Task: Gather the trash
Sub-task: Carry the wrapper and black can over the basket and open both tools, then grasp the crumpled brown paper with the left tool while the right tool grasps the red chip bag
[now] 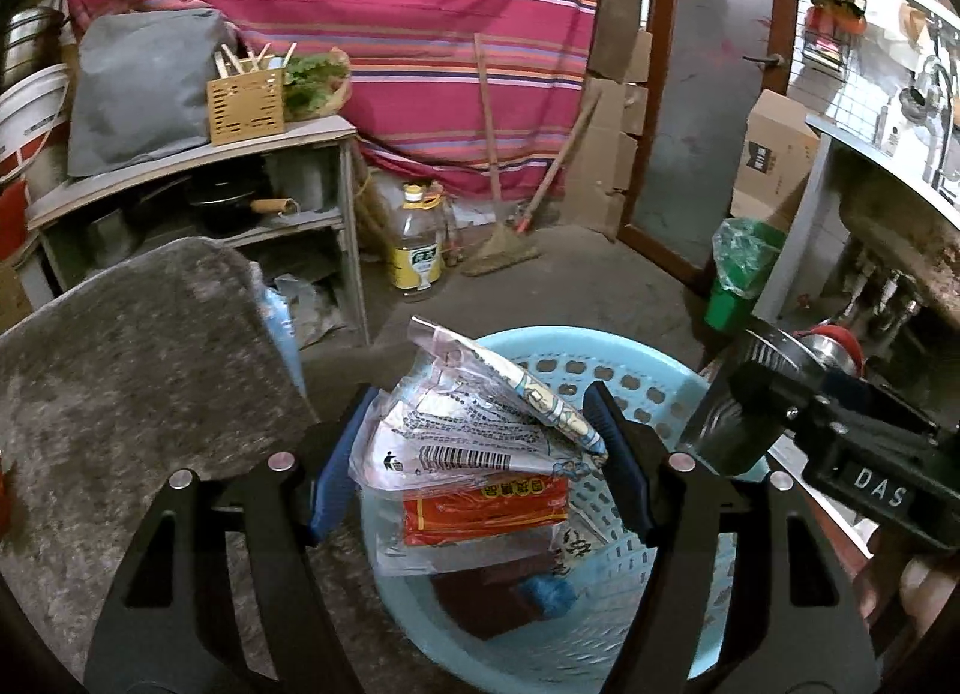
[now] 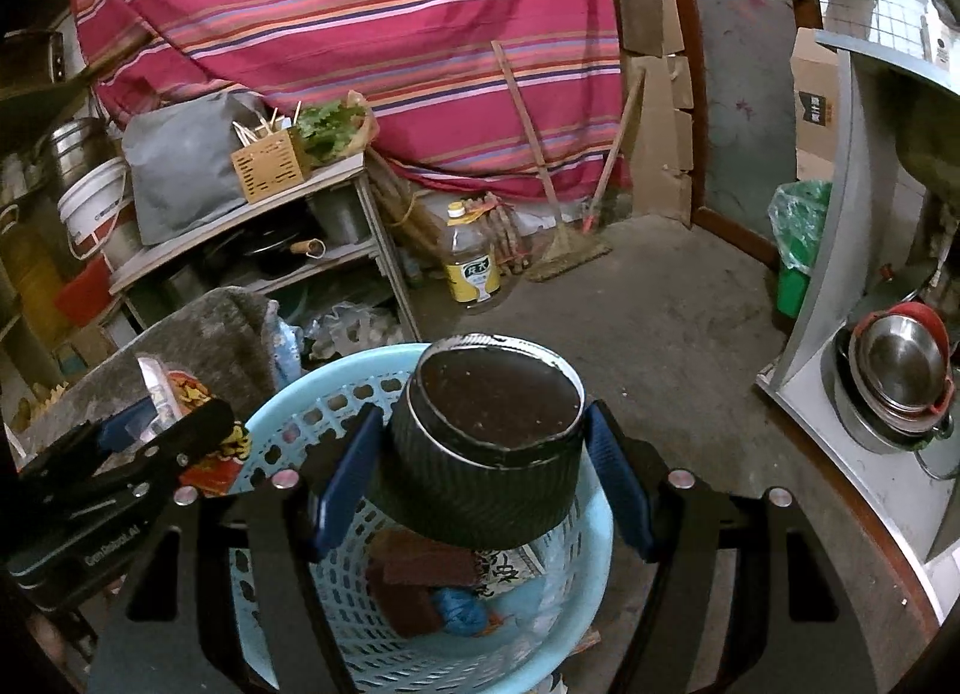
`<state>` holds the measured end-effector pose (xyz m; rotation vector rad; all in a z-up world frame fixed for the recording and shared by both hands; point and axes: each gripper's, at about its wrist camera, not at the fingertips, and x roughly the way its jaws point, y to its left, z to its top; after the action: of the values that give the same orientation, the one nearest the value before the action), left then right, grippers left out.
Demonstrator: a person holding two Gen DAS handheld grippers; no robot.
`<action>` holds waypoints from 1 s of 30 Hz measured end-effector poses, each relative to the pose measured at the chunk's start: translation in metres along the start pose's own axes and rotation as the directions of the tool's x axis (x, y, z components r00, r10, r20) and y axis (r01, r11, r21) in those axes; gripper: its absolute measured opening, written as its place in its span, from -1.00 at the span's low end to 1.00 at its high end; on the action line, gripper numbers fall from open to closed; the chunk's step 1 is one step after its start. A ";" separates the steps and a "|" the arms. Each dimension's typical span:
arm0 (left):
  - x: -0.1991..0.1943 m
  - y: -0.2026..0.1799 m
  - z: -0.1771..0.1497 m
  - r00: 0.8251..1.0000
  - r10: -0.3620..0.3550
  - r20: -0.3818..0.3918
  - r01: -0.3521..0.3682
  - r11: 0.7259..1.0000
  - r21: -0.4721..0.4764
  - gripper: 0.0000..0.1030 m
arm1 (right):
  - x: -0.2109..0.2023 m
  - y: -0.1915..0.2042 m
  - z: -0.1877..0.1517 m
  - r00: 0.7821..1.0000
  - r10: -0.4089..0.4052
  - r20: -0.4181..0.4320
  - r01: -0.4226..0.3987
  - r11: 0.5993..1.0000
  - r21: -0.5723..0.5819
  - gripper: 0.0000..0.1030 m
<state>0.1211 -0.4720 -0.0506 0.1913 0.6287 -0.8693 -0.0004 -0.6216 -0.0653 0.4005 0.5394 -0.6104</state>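
Note:
My left gripper is shut on a crumpled clear plastic wrapper with a barcode and a red packet inside, held over the light-blue plastic basket. My right gripper is shut on a round black ribbed tub, its dirty top facing the camera, also above the basket. In the basket lie a brown piece, a blue crumpled scrap and printed paper. The left gripper shows at the left of the right wrist view, and the tub at the right of the left wrist view.
A grey cloth-covered surface stands left of the basket. Behind it is a shelf with pans. An oil bottle and brooms stand by the striped curtain. A green bin with a bag and steel bowls are at the right.

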 end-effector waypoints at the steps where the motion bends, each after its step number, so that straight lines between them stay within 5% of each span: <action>1: 0.000 0.000 0.001 1.000 0.000 0.001 0.000 1.000 -0.001 0.38 | 0.000 0.000 0.000 1.000 -0.001 0.000 0.001 1.000 0.001 0.33; 5: -0.009 0.010 0.004 1.000 0.008 0.020 -0.007 1.000 -0.024 0.69 | 0.001 -0.001 0.000 1.000 -0.001 -0.003 0.001 1.000 0.006 0.33; 17: -0.066 0.071 -0.017 0.989 0.142 0.047 -0.138 0.988 -0.071 0.89 | 0.005 0.044 -0.003 1.000 -0.024 -0.006 0.023 0.996 -0.090 0.35; 20: -0.082 0.093 -0.028 0.984 0.173 0.037 -0.170 0.982 -0.080 0.89 | 0.004 0.055 -0.003 0.997 -0.071 0.019 0.073 0.990 -0.118 0.71; 22: -0.092 0.108 -0.034 0.980 0.196 0.033 -0.193 0.977 -0.085 0.89 | 0.004 0.062 -0.004 0.995 -0.093 0.024 0.096 0.987 -0.132 0.74; 30: -0.139 0.197 -0.058 0.933 0.357 0.030 -0.348 0.924 -0.159 0.89 | 0.006 0.096 -0.006 0.998 -0.058 0.021 0.060 0.990 -0.130 0.75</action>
<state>0.1792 -0.2318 -0.0339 0.1355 0.5799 -0.4742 0.0624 -0.5492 -0.0552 0.2562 0.5730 -0.6310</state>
